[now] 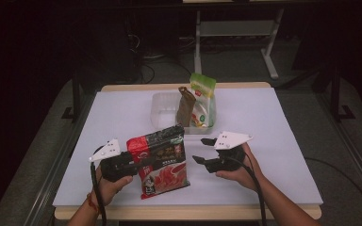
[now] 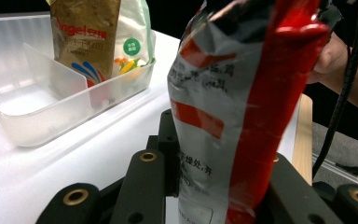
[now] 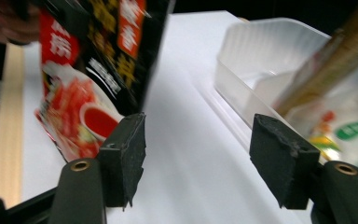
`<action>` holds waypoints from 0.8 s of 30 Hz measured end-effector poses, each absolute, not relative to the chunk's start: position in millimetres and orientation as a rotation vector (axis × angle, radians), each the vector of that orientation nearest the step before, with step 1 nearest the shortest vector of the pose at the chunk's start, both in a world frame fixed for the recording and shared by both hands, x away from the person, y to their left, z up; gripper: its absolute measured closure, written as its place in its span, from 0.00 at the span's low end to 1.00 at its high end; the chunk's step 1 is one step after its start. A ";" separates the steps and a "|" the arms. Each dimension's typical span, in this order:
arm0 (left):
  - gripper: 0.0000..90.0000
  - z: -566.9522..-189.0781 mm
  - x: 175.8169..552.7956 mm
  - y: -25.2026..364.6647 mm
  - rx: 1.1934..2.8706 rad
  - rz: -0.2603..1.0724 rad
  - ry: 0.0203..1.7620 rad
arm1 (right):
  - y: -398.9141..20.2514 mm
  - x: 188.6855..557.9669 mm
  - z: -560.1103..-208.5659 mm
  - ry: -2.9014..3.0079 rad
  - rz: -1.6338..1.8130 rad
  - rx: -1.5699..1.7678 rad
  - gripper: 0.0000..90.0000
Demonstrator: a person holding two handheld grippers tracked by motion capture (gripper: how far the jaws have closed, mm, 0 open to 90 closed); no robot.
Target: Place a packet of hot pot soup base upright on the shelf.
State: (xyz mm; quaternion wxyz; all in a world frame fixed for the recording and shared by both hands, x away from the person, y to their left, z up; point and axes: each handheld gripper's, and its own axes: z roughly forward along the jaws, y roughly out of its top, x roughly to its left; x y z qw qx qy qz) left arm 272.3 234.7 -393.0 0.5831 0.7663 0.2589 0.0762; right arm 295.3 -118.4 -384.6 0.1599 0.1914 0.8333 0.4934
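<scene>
You hold 1 red and black snack bag (image 1: 161,160) in your left gripper (image 1: 131,165), and it stands almost upright over the near middle of the white table (image 1: 122,117), its lower edge close to or on the surface. In the left gripper view the bag (image 2: 242,112) rises between the 2 black jaws, which pinch it near its bottom edge. The print on it is red, white and black, with a picture of red food on the front, seen in the right gripper view (image 3: 98,70).

Your right gripper (image 1: 203,151) sits just to the right of the bag, apart from it, with its 2 jaws spread wide and nothing between them. In the right gripper view the 2 padded fingertips (image 3: 123,156) stand well apart over bare table.

Behind the bag, toward the far middle of the table, lies 1 clear plastic tray (image 1: 162,110) with a divider that makes 2 compartments. The left compartment is bare. The right compartment holds 2 packets: 1 brown packet (image 1: 185,104) standing upright against the divider, and 1 white and green packet (image 1: 204,101) leaning behind and beside it. In the left gripper view the brown packet (image 2: 86,32) stands in front of the white one (image 2: 133,42), the 2 touching.

You have 2 hands on the 2 grippers: your left hand (image 1: 108,184) and your right hand (image 1: 239,170), both near the table's near edge.
</scene>
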 end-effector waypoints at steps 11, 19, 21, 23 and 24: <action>0.83 -385.6 267.9 234.2 1.781 0.223 0.583 | -181.4 287.5 -407.7 2.334 1.277 0.721 0.36; 0.85 -380.9 267.4 241.4 1.761 0.273 0.608 | -207.8 300.0 -415.6 2.281 1.254 0.852 0.34; 0.86 -378.7 267.5 243.9 1.750 0.283 0.612 | -210.0 301.6 -416.7 2.275 1.258 0.875 0.33; 0.86 -376.3 268.0 246.4 1.744 0.302 0.620 | -211.4 301.7 -417.0 2.265 1.261 0.885 0.31; 0.86 -375.3 268.6 247.5 1.742 0.311 0.622 | -212.2 302.1 -417.2 2.262 1.257 0.883 0.31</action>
